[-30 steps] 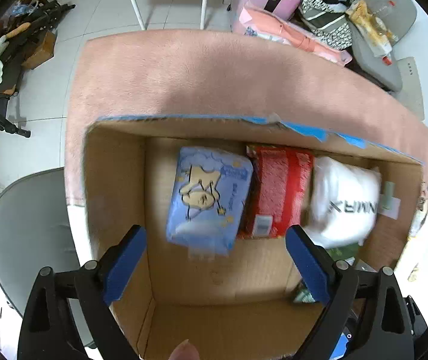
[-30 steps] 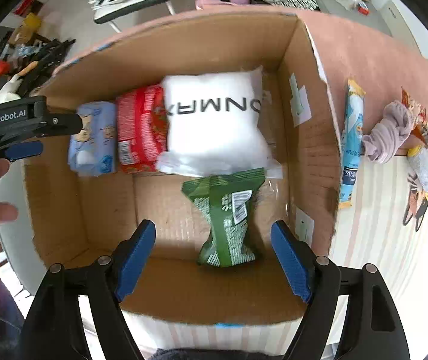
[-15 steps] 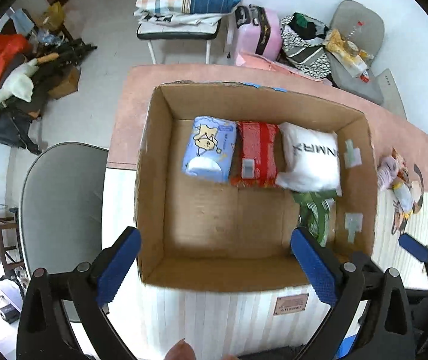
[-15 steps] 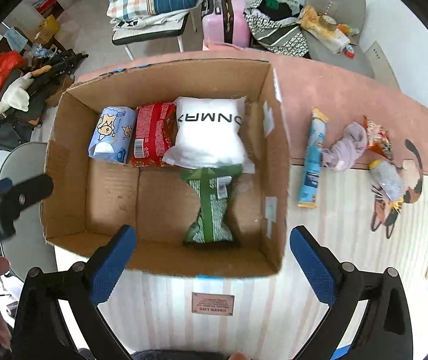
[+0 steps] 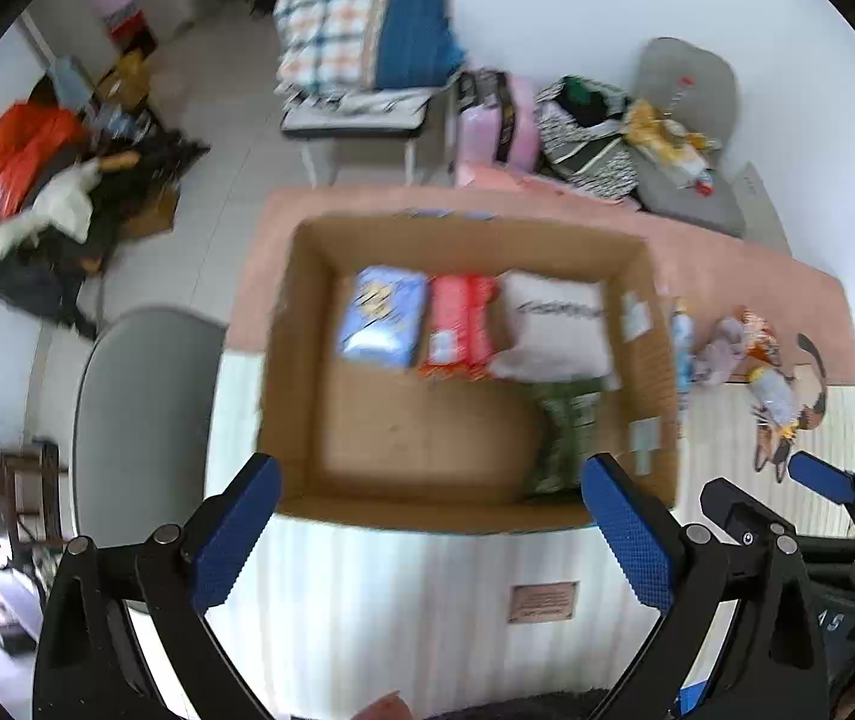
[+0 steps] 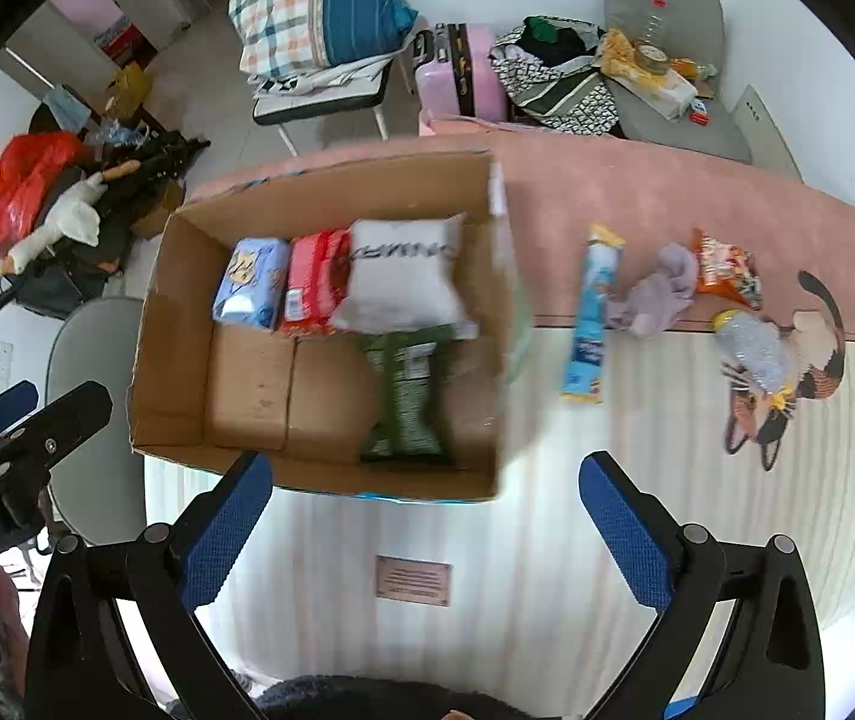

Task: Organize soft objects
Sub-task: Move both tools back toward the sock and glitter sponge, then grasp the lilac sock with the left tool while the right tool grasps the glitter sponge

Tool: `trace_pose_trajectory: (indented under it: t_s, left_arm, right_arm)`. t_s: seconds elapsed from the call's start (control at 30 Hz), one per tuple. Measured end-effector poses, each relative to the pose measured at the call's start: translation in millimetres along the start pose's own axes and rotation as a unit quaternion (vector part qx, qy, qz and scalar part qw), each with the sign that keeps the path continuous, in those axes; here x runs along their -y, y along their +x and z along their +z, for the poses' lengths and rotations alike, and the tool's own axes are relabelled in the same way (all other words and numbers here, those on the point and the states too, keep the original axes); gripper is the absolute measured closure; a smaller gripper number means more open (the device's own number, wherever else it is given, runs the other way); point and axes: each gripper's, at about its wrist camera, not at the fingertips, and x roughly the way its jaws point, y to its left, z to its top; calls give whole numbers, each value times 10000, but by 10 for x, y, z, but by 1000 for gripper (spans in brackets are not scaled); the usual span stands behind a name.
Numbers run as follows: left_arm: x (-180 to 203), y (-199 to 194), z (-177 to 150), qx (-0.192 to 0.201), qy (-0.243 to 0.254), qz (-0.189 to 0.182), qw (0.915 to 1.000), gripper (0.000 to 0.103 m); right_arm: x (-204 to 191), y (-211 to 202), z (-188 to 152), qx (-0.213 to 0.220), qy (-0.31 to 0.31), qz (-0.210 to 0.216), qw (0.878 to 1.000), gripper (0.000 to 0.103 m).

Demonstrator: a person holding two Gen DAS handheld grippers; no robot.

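A cardboard box [image 6: 175,324] sits open on a pink-and-cream mat [image 6: 547,540], ahead of and below both tools, and takes up most of each view. Against its far wall lie a white pillow pack [image 6: 403,282], a red pack [image 6: 310,282] and a blue pack [image 6: 250,288] side by side, with a green packet [image 6: 406,402] nearer, just in front of the white one. Beyond the right gripper [image 6: 424,534], to its right and outside the box, lie a long blue stick pack [image 6: 592,318], a crumpled lilac cloth [image 6: 658,291], an orange snack bag [image 6: 724,270] and a small clear pouch [image 6: 754,351] on the cat print. The left gripper [image 5: 427,534] hangs over the box's near edge. Both tools' jaws have just been opening and now stand spread wide, nothing between them.
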Motion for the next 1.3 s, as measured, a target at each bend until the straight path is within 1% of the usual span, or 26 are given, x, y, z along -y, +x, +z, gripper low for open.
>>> trace_pose_trajectory:
  t_s: [0.07, 0.13, 0.17, 0.2, 0.27, 0.3, 0.37, 0.4, 0.43, 0.53, 0.63, 0.7, 0.8, 0.83, 0.87, 0.9, 0.97, 1.0, 1.1, 1.13, 1.17, 1.2, 1.23, 1.27, 1.3]
  left_arm:
    - [265, 3, 68, 28, 164, 31, 9999, 1]
    - [634, 62, 163, 19, 385, -31, 9993, 1]
    - [776, 90, 198, 8, 482, -89, 9988, 1]
    - [993, 157, 255, -23, 621, -170, 9979, 1]
    - [1369, 315, 351, -130, 854, -232, 9960, 1]
    - [1527, 395, 394, -187, 964, -265, 9948, 1]
    - [1920, 611, 484, -330, 1230, -279, 9915, 1]
    - [2090, 723, 523, -395, 1356, -261, 9896, 1]
    - [2307, 884, 574, -475, 1512, -192, 9872, 1]
    - [2691, 1255, 655, -727, 1817, -61, 9806, 1]
    - [3015, 1684, 692, -1077, 2030, 53, 9732, 1]
    - [3131, 1863, 697, -1223, 2091, 126, 9701, 1]
    - [3277, 2103, 681, -1343, 2252, 277, 9646, 1]
    - [3315, 2163, 671, -1392, 2295, 294, 9629, 1]
    - [3345, 2210, 663, -1429, 2315, 287, 9619, 1]
    - [3366, 2247, 659, -1457, 2324, 265, 9613, 1]
    - [3432, 2329, 662, -1537, 2361, 211, 9592, 1]
    - [3459, 2354, 666, -1535, 2378, 239, 9588, 1]
    - [3561, 2462, 689, -1621, 2462, 239, 9553, 1]
    - [3590, 2503, 701, -1661, 2473, 234, 9543, 1]
    - [3619, 2546, 718, -1714, 2476, 203, 9534, 1]
    - [3645, 2595, 728, -1760, 2470, 211, 9527, 5]
    - [3663, 2630, 737, -1789, 2480, 226, 9518, 13]
    - [3687, 2678, 740, -1854, 2496, 238, 9501, 19]
    - [3710, 2715, 744, -1921, 2499, 257, 9487, 36]
  right_arm:
    - [336, -103, 62, 33, 95, -99, 9999, 0]
    - [648, -148, 116, 43, 170, -292, 9994, 0]
    - [869, -154, 152, 23, 221, -424, 9989, 0]
    - [1008, -162, 173, -1, 266, -509, 9983, 0]
    - [1436, -118, 238, -84, 421, -731, 9964, 0]
    - [1698, -57, 281, -162, 486, -816, 9953, 0]
    - [2053, 59, 347, -308, 548, -950, 9935, 0]
    - [2292, 167, 396, -420, 545, -1026, 9923, 0]
    - [2422, 244, 428, -497, 500, -1060, 9919, 0]
    - [2829, 593, 541, -859, 313, -1136, 9893, 0]
    - [3062, 949, 644, -1114, 90, -1169, 9868, 0]
    - [3138, 1181, 673, -1264, -75, -1199, 9847, 0]
    - [3274, 1555, 708, -1531, -244, -1188, 9807, 8]
    - [3322, 1623, 712, -1616, -176, -1137, 9801, 20]
    - [3404, 1685, 713, -1702, 32, -960, 9807, 37]
    - [3462, 1703, 711, -1737, 214, -845, 9809, 40]
    - [3697, 1710, 670, -1864, 1049, -494, 9756, 46]
    - [3847, 1697, 627, -1931, 1584, -180, 9681, 46]
    - [4051, 1687, 553, -2015, 2179, 348, 9543, 45]
    - [4076, 1670, 550, -1988, 2150, 470, 9550, 41]
    - [4077, 1650, 553, -1963, 2045, 455, 9579, 31]
    - [4068, 1623, 566, -1906, 1905, 383, 9622, 27]
    - [4057, 1593, 578, -1821, 1750, 315, 9671, 24]
    - [4046, 1586, 587, -1802, 1634, 269, 9696, 24]
    - [4022, 1581, 604, -1798, 1517, 216, 9717, 24]
